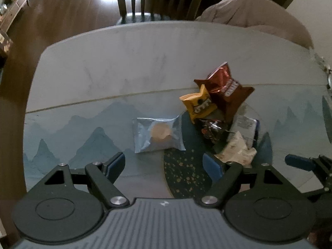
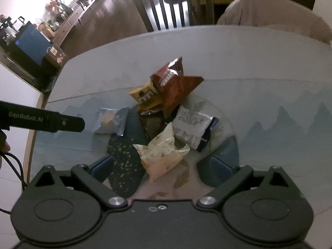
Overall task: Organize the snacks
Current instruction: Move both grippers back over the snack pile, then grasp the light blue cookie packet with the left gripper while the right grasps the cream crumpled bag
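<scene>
- The left gripper (image 1: 164, 165) has its two blue fingers spread wide, and they hold nothing.
- Just past it, a silver-blue packet (image 1: 158, 134) with a round cookie showing lies flat on the table (image 1: 103, 62), near the table's middle.
- The right gripper (image 2: 165, 167) is spread wide too, with nothing between its fingers.
- A cream packet (image 2: 162, 153) lies right in front of it, on a dark round plate (image 2: 124, 161) with gold specks.
- Behind the cream packet is a white packet (image 2: 192, 127) with dark print.
- A small black packet (image 1: 211, 130) sits in the middle of the pile.
- A yellow packet (image 1: 198, 104) and a big brown-red bag (image 1: 226, 91) lean together at the far side of the pile, toward the table's far edge.
- A dark wooden chair (image 2: 172, 6) stands behind the far edge.
</scene>
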Tool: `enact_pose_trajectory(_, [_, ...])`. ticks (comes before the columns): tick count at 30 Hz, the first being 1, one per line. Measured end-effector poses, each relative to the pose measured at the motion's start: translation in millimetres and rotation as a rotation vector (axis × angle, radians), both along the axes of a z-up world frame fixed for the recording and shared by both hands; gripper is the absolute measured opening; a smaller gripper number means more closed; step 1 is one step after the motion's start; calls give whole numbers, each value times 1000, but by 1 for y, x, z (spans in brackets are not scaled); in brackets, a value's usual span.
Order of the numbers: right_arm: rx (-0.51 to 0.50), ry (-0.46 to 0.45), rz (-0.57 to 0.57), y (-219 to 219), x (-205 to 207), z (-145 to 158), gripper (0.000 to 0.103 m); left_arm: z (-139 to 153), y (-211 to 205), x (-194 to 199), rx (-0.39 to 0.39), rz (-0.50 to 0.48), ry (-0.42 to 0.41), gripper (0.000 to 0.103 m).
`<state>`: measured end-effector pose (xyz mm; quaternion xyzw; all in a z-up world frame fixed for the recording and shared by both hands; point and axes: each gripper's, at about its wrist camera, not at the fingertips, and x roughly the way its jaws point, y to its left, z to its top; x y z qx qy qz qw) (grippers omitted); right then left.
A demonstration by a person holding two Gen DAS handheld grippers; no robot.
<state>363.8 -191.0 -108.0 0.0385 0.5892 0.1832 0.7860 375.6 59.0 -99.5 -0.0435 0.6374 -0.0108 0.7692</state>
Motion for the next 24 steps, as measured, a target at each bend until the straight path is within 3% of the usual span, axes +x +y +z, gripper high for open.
enact_pose_trajectory(7, [19, 93, -19, 1, 15, -34, 97, -12, -32, 8, 124, -418, -54, 82])
enact_pose_trajectory(14, [46, 153, -77, 3, 25, -57, 92, -39, -42, 11, 177, -652, -44, 82])
enact_pose_trajectory(19, [64, 180, -84, 3, 26, -67, 92, -57, -50, 0, 255, -854, -62, 82])
enact_pose_trajectory(24, [76, 202, -116, 2, 28, -75, 88, -74, -55, 1, 283, -962, -72, 82])
